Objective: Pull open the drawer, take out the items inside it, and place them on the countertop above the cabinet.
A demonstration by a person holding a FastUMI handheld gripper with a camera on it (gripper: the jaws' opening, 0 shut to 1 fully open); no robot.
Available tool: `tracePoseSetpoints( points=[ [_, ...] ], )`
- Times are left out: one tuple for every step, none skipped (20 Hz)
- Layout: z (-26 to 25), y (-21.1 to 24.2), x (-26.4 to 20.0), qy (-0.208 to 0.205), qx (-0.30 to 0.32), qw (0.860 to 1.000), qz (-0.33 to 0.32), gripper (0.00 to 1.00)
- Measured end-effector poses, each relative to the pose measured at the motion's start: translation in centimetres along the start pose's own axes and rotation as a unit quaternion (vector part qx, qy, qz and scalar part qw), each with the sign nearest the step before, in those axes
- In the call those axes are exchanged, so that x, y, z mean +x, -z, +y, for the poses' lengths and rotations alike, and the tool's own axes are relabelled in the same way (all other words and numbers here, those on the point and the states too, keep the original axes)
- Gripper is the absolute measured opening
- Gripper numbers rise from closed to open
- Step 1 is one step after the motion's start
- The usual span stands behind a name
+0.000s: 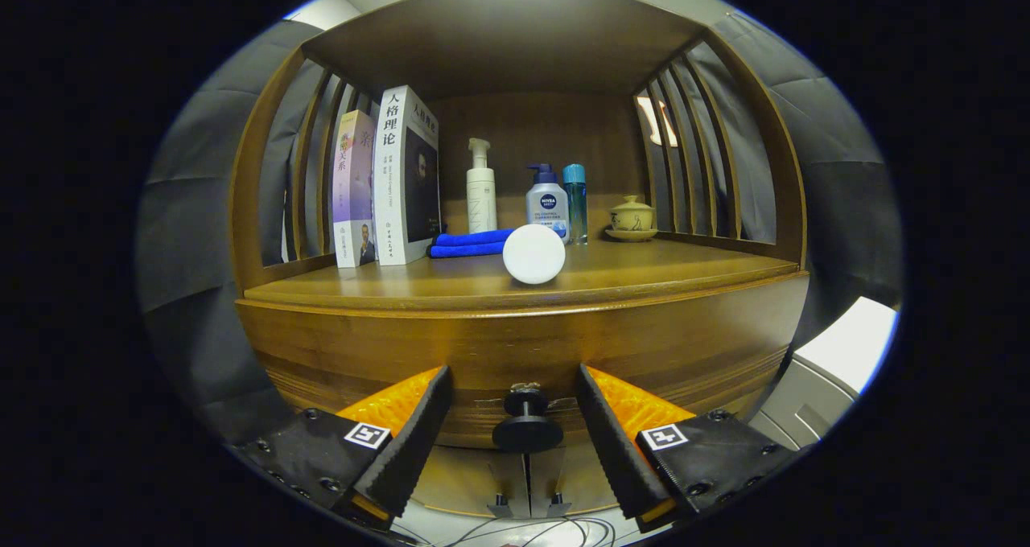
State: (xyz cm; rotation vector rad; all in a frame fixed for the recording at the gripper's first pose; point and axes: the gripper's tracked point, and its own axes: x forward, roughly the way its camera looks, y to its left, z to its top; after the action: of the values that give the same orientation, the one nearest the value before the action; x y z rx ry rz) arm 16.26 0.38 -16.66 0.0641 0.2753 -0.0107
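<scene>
Two fingers of the tool (515, 442) stand spread apart, gripping nothing, on either side of the small dark round drawer knob (527, 428), which lies dead ahead between them, its stem pointing straight out at the tool. The wide brown wooden drawer front (515, 354) sits flush, running crosswise. On the wooden surface (644, 277) above rests a white round lid-like object (533, 254); whether it came from the drawer cannot be told.

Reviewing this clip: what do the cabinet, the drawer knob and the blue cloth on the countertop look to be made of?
Cabinet: wood or wood veneer, glossy; grain lines and a sheen show. Drawer knob, between the open gripper fingers: dark, smooth, probably metal or plastic; cannot tell which. Blue cloth: soft folded fabric, likely microfibre, matte with rounded folds.
</scene>
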Motion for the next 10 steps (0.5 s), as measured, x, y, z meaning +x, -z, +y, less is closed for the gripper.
tracePoseSetpoints(
  points=[
    [-0.1, -0.7, -0.5, 0.003, 0.0, 1.0, -0.008, 0.97],
    [-0.2, -1.5, -1.4, 0.006, 0.0, 1.0, -0.016, 0.97],
    [-0.4, -2.3, -2.5, 0.009, -0.003, 1.0, -0.022, 0.97],
    [-0.5, -3.1, -3.7, 0.012, -0.008, 0.999, -0.029, 0.97],
    [-0.5, -4.0, -4.9, 0.015, -0.014, 0.999, -0.035, 0.97],
    [-0.4, -4.7, -6.1, 0.015, -0.019, 0.999, -0.04, 0.97],
    [-0.4, -5.4, -7.4, 0.016, -0.024, 0.999, -0.044, 0.97],
    [-0.5, -6.0, -8.7, 0.022, -0.027, 0.998, -0.046, 0.97],
    [-0.7, -6.4, -10.0, 0.025, -0.025, 0.998, -0.048, 0.97],
    [-0.5, -6.9, -11.2, 0.025, -0.018, 0.998, -0.051, 0.97]
  ],
)
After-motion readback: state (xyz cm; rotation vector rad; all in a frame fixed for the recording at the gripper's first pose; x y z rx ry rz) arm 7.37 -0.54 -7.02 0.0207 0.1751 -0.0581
